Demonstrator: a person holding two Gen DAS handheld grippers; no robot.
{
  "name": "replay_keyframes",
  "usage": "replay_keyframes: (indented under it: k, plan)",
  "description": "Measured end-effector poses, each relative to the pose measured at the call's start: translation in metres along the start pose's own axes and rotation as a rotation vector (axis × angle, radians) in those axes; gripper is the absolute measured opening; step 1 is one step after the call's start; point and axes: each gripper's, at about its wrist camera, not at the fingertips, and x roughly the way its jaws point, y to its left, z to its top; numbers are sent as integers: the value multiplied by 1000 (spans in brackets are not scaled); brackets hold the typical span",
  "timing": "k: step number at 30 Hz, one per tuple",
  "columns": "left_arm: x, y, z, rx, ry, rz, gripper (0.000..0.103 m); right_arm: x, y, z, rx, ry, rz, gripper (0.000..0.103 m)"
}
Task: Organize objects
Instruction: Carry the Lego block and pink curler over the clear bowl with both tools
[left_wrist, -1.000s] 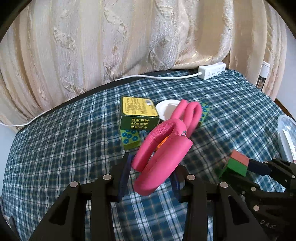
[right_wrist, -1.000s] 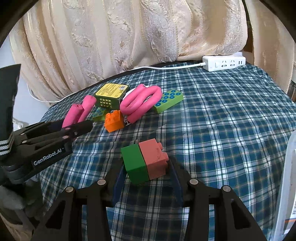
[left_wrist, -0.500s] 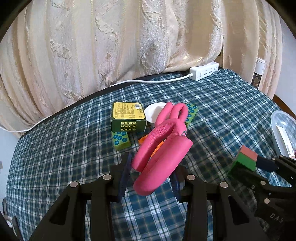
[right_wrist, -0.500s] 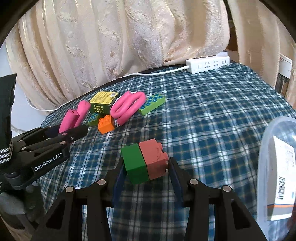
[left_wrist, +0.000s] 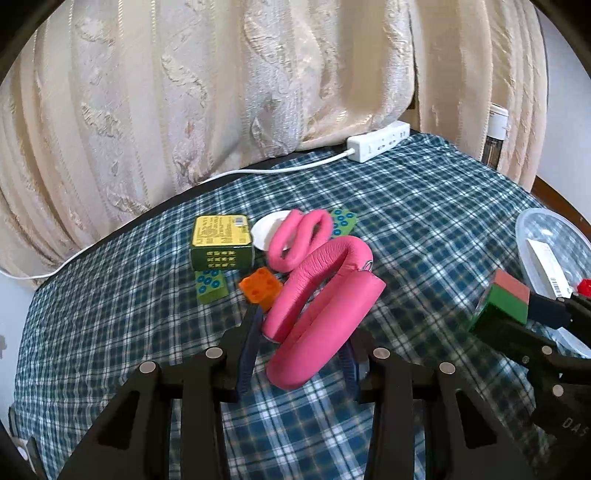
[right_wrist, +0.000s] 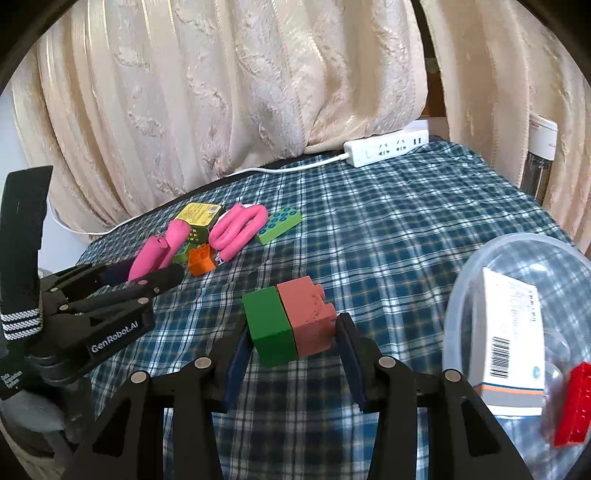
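Cream brocade curtain (left_wrist: 221, 92) hanging behind a counter (left_wrist: 424, 229) draped in blue-green plaid cloth, with a white power strip (left_wrist: 378, 141) lying at the far edge and its cord trailing leftward along that edge. Left gripper (left_wrist: 299, 354) hovering above the near-left part of the counter, jaws closing snugly on a pink hand grip (left_wrist: 321, 306), looped end pointing away from the camera. Right gripper (right_wrist: 291, 347) hovering above the near-middle of the counter, jaws clamping a green-and-pink block pair (right_wrist: 290, 321), green half on the left and pink half with studs on the right, both pads touching it. Sitting at the near-right edge, just beside the right gripper: a clear plastic bowl (right_wrist: 458, 295) holding a white barcoded box (right_wrist: 511, 332) and a red block (right_wrist: 576, 402). Clustering toward the far-left of the counter: a green-and-yellow tin (left_wrist: 221, 242), a white lid (left_wrist: 267, 232) just beside it, a second pink hand grip (left_wrist: 299, 238) partly overlapping the lid, a green dotted block (left_wrist: 343, 221) behind that grip, another green dotted block (left_wrist: 210, 286) lying just in front of the tin, and an orange block (left_wrist: 260, 288) resting beside the held grip. Standing past the far-right corner, half hidden by the curtain: a white-capped bottle (right_wrist: 541, 155).
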Motion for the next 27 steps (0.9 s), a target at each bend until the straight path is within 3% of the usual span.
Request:
replay_keyframes:
  k: [27]
  plan:
    - [-12,-75,8,120,-13,-65,40,-57,-66,-7,105,-104,-98,48]
